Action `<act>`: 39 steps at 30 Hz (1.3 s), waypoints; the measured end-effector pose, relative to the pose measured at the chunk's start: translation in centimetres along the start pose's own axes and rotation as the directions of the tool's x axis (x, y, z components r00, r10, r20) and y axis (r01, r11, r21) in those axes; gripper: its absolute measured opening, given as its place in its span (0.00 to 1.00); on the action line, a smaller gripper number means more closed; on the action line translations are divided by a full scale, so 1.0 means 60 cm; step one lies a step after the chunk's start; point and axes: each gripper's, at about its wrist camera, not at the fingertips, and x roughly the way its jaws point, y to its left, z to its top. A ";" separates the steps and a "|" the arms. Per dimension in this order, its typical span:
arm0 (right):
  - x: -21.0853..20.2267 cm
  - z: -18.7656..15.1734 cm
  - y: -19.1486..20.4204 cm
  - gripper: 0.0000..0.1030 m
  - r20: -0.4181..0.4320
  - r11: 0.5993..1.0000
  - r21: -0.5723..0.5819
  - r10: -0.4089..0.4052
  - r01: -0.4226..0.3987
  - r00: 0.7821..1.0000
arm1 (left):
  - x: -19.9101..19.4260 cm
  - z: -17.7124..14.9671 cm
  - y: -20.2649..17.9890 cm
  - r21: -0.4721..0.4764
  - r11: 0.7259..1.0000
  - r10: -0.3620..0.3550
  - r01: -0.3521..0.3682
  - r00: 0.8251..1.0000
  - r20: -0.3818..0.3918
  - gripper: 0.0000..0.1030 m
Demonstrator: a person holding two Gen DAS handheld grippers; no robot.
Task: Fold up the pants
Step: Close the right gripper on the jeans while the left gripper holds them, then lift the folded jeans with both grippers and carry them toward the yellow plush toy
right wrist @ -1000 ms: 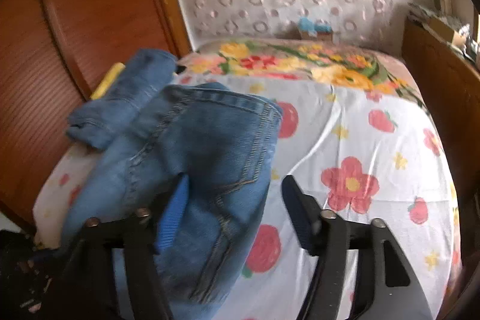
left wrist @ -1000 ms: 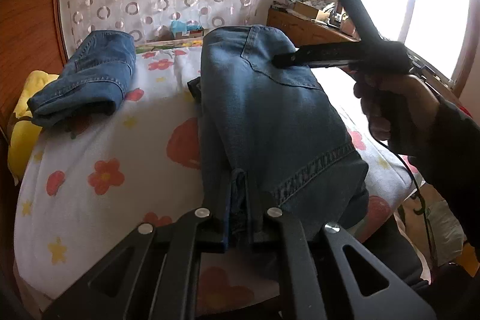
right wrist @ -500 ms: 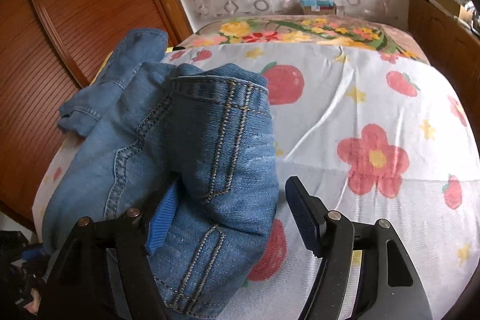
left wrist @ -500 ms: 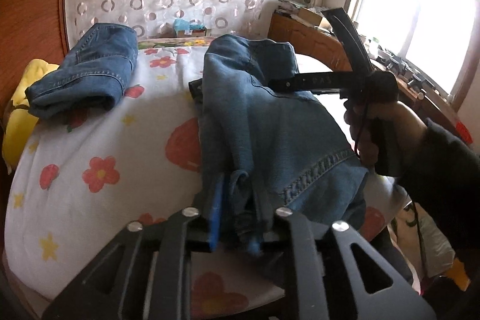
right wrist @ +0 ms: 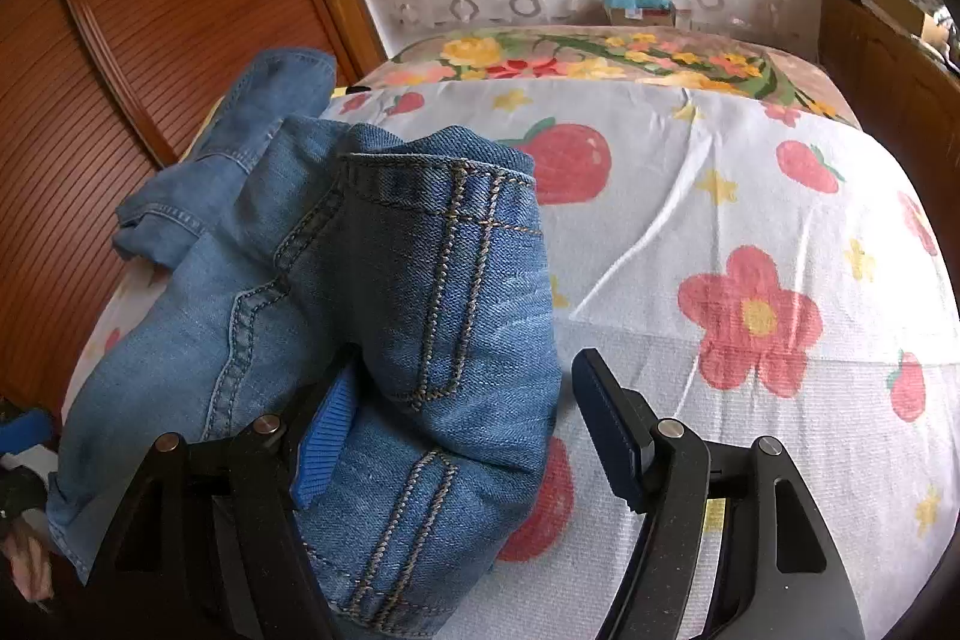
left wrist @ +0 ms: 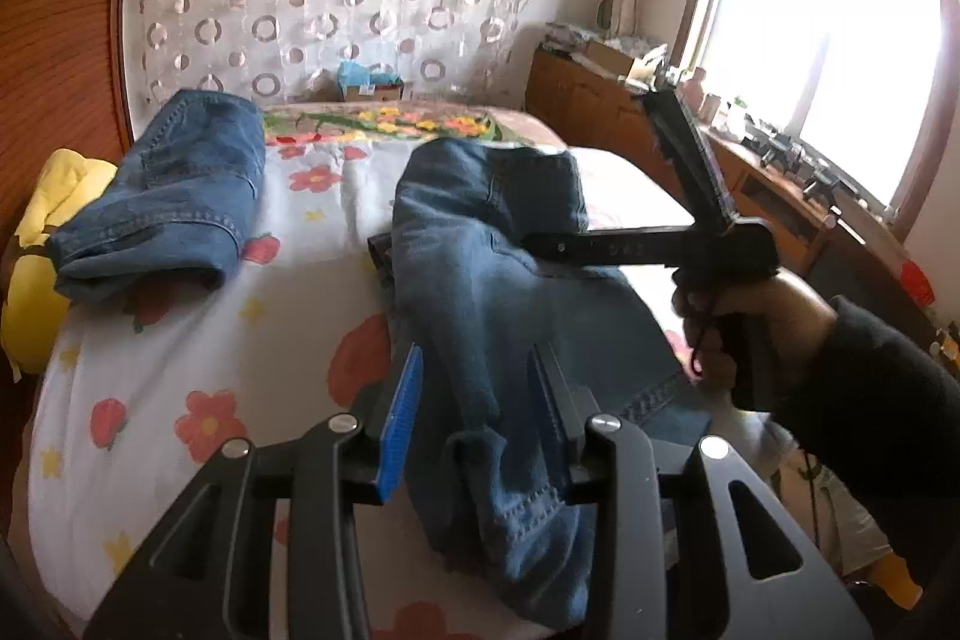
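A pair of light blue jeans [left wrist: 480, 268] lies bunched on the flowered bed sheet [left wrist: 180, 340]. My left gripper [left wrist: 477, 352] sits over their near end and its jaws are opening. A fold of denim stands between them, and the blue pad [left wrist: 399, 424] is clear of the cloth. My right gripper [right wrist: 465, 370] is open around the waistband end [right wrist: 432, 280]. That denim drapes over its left pad [right wrist: 324, 442], while the right finger [right wrist: 606, 430] stands apart. In the left wrist view a hand [left wrist: 738, 316] holds the right gripper, with one finger [left wrist: 600, 247] across the jeans.
A second, darker pair of jeans [left wrist: 162, 202] lies folded at the bed's far left beside a yellow cushion [left wrist: 36, 250]. A wooden wardrobe [right wrist: 150, 40] borders the left side. A cluttered wooden cabinet [left wrist: 600, 112] stands under the window on the right. A small box [left wrist: 366, 82] sits at the head.
My left jaws, shut on the denim fold a second ago, have spread off it and the gripper has lifted slightly. The right gripper came down closer over the waistband, then held still.
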 end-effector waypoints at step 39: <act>-0.094 0.033 0.078 0.22 0.123 0.997 -0.068 0.038 -0.030 0.992 | 0.049 -0.032 0.051 -0.090 0.995 -0.047 0.041 0.997 -0.069 0.14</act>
